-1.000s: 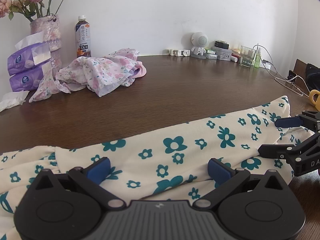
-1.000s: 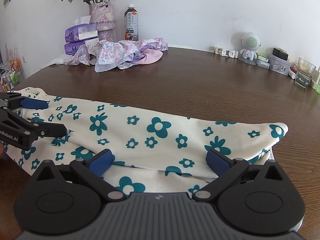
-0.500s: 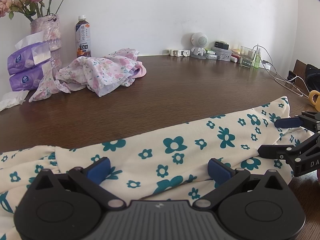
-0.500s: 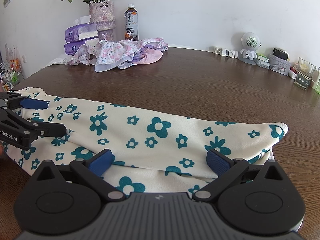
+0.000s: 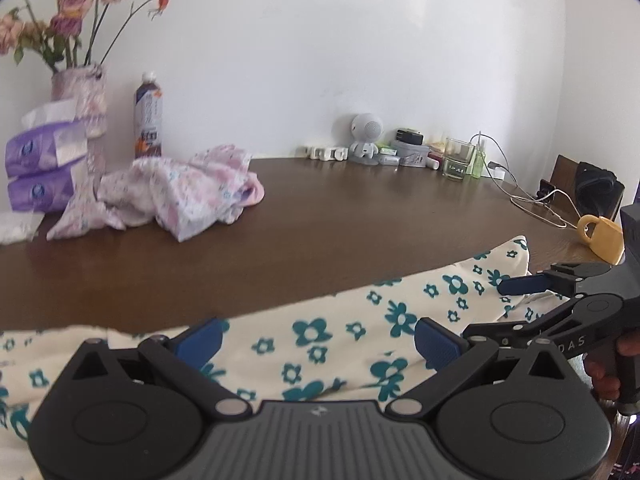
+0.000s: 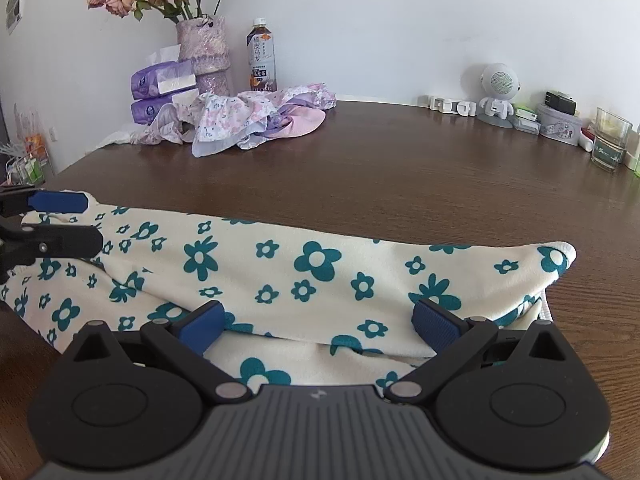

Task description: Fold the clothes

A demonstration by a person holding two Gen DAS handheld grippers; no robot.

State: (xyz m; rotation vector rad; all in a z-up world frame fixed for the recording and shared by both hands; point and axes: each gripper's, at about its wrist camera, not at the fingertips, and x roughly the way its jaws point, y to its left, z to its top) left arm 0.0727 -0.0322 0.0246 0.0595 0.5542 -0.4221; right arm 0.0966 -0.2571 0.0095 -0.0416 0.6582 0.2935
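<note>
A cream cloth with teal flowers [image 6: 320, 276] lies lengthwise on the brown table [image 6: 400, 184], its upper layer folded over a lower one. My right gripper [image 6: 319, 328] is open over the cloth's near edge, blue pads wide apart. My left gripper [image 5: 319, 342] is open too, above the other end of the same cloth [image 5: 340, 336]. From each camera the opposite gripper shows side-on over the cloth: the right gripper [image 5: 484, 308] with a hand behind it, the left gripper [image 6: 93, 220] at the frame's left edge.
A crumpled pile of pink floral clothes [image 6: 256, 120] lies at the back left by a vase of flowers [image 6: 204, 56], tissue packs [image 6: 160, 92] and a bottle [image 6: 262, 60]. Along the wall stand a small robot figure [image 6: 498, 92], a glass [image 6: 610, 144], cables [image 5: 532, 200] and a yellow mug [image 5: 604, 236].
The left gripper has risen and tilted up, so the table sits lower in its view and the right gripper looks nearer. The right gripper has stayed in place. Both stay open.
</note>
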